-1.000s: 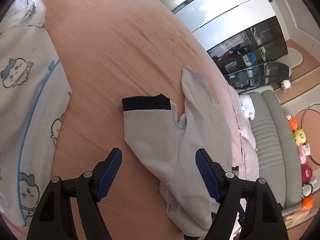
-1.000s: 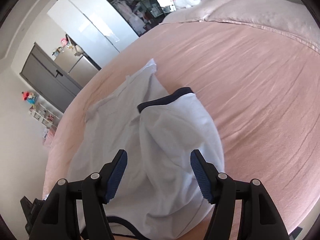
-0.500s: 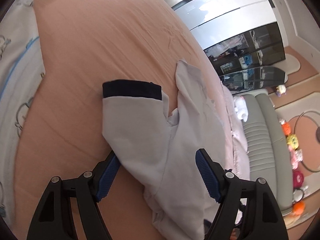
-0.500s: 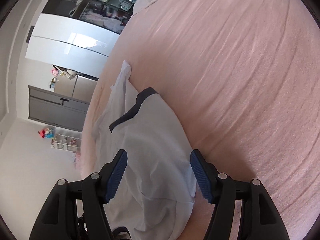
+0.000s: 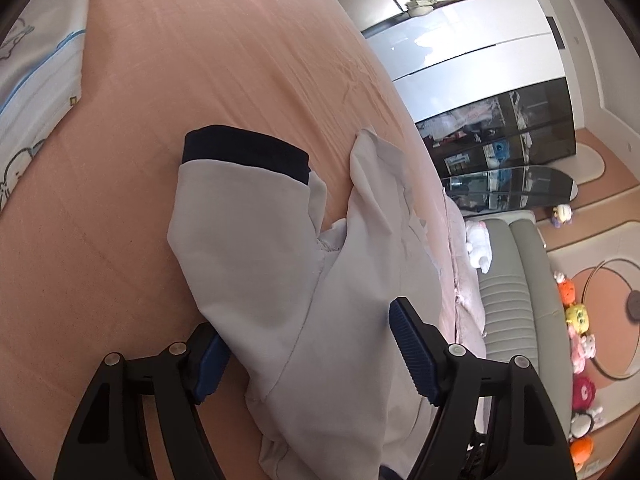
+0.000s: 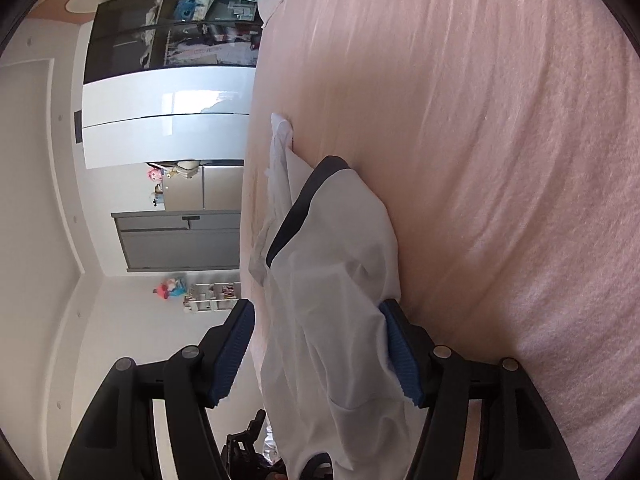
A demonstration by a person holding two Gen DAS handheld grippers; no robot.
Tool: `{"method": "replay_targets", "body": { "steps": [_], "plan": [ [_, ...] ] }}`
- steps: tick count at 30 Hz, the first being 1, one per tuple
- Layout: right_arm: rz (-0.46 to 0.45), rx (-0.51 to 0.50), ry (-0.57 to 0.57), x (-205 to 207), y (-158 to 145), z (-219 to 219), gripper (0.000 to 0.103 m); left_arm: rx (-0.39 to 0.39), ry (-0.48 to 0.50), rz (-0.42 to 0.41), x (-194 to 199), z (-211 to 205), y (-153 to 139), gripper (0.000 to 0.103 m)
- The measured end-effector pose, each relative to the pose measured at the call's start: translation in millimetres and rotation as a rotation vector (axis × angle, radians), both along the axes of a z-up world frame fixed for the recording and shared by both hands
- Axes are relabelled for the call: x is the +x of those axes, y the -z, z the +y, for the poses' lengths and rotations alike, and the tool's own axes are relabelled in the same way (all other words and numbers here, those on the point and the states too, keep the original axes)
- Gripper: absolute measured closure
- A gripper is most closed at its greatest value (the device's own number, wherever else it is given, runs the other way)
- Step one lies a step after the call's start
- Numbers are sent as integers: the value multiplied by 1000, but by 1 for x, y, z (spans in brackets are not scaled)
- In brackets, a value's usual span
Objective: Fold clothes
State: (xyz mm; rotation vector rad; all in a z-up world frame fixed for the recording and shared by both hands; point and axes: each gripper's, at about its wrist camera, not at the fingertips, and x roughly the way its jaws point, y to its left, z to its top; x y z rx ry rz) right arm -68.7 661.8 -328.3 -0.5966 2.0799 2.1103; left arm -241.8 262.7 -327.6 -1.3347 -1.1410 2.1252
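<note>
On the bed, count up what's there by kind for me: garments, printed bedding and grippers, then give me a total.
Garments: 1, the light grey shirt with navy cuffs.
Printed bedding: 1, the white cartoon-print bedding at the bed's edge.
Grippers: 2, the left gripper, its jaws closing around the shirt, and the right gripper, open astride it.
Total: 4.

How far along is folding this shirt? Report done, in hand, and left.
Done: one navy-cuffed sleeve lies folded over the white shirt. In hand: left gripper closing with cloth between its jaws, right gripper open around it. Left: the body still lies rumpled on the pink bedspread.
</note>
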Motion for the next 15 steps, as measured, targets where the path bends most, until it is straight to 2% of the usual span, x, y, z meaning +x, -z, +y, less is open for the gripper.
{"method": "replay_targets", "body": {
  "steps": [4, 6, 9, 12, 13, 14, 15],
  "plan": [
    [34, -39, 31, 3, 4, 2, 40, 52, -67, -29, 2, -14, 8, 45],
    [56, -64, 48, 8, 8, 7, 41, 88, -109, -50, 4, -22, 13, 56],
    [63, -88, 62, 12, 11, 8, 48, 119, -136, -77, 3, -26, 20, 64],
    [-43, -51, 17, 3, 13, 5, 69, 91, -135, -83, 1, -24, 19, 70],
    [-90, -33, 2, 0, 14, 4, 83, 85, -134, -82, 0, -22, 18, 71],
    [-122, -21, -4, 1, 17, 4, 91, 86, -135, -85, -1, -20, 17, 75],
    [-134, -21, -4, 3, 18, 4, 93, 86, -138, -91, -1, -19, 18, 78]
  ]
}}
